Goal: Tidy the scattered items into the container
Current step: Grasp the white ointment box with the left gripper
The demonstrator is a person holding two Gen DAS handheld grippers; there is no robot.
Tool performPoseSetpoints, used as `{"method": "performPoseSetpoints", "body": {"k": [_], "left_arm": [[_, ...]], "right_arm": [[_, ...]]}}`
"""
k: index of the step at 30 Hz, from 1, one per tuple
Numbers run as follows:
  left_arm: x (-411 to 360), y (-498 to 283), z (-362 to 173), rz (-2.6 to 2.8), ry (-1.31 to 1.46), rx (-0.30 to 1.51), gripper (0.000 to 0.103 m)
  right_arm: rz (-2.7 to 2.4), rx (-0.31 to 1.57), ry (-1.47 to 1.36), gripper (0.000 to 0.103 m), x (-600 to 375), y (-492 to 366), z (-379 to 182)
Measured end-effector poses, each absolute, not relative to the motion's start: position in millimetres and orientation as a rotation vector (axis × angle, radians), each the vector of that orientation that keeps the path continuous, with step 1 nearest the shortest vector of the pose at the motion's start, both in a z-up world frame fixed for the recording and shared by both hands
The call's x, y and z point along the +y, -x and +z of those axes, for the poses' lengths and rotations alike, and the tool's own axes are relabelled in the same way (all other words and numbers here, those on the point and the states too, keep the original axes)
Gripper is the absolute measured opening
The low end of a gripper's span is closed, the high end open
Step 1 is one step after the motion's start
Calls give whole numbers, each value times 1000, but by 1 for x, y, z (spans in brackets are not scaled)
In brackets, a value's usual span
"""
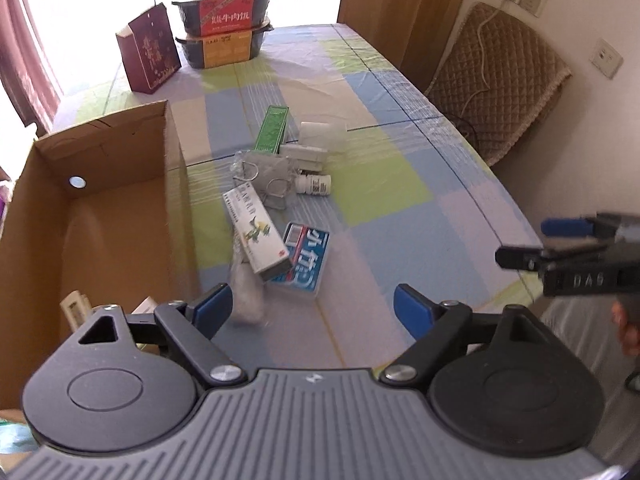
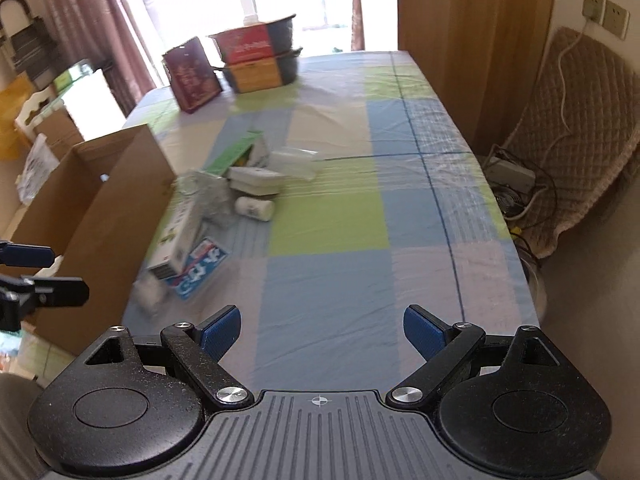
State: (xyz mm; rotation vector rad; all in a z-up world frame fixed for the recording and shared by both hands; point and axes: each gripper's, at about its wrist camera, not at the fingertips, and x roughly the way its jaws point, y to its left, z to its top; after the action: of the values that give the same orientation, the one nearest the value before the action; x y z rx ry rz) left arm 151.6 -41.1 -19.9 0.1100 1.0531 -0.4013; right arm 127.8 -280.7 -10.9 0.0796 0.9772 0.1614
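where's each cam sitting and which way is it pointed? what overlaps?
Left wrist view: on the left tool, over the near table edge, facing down the table at the medicine pile and the cardboard box; its open fingers show, and the right tool enters at the right edge.
Right wrist view: on the right tool, further right, facing down the checked tablecloth; its open fingers show, and the left tool at the left edge.
Shared: the cardboard box, blue packet, white bottle, stacked meal trays.

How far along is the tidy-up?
Barely begun. The cardboard box looks nearly empty; only something pale shows at its near corner. Nothing is in hand: left gripper and right gripper are both open. Still left: the pile of boxes, bottle and bags on the table.
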Motion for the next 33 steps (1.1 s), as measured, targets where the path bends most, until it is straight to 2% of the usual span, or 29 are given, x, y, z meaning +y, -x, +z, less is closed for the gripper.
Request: {"method": "performPoseSetpoints", "body": {"k": [11, 13, 15, 23, 27, 30, 33], "left_arm": [[-59, -240, -68, -288, -64, 1184, 78], [-60, -254, -79, -275, -53, 1206, 74], [-61, -268, -91, -262, -43, 1229, 64], [-63, -300, -136, -207, -61, 1310, 59], [-56, -302, -146, -182, -58, 1310, 37], [-52, -299, -146, -175, -59, 1294, 33], [-52, -293, -137, -177, -69, 1260, 33]], "right_arm": [[133, 1039, -123, 94, -304, -192, -50], [131, 1049, -126, 94, -305, -202, -57], [128, 1059, -128, 94, -306, -212, -63], [112, 1082, -141, 94, -309, -232, -81], [106, 1103, -139, 94, -309, -234, -87], [109, 1109, -131, 94, -307, -233, -89], [114, 1110, -133, 94, -304, -232, -89]]}}
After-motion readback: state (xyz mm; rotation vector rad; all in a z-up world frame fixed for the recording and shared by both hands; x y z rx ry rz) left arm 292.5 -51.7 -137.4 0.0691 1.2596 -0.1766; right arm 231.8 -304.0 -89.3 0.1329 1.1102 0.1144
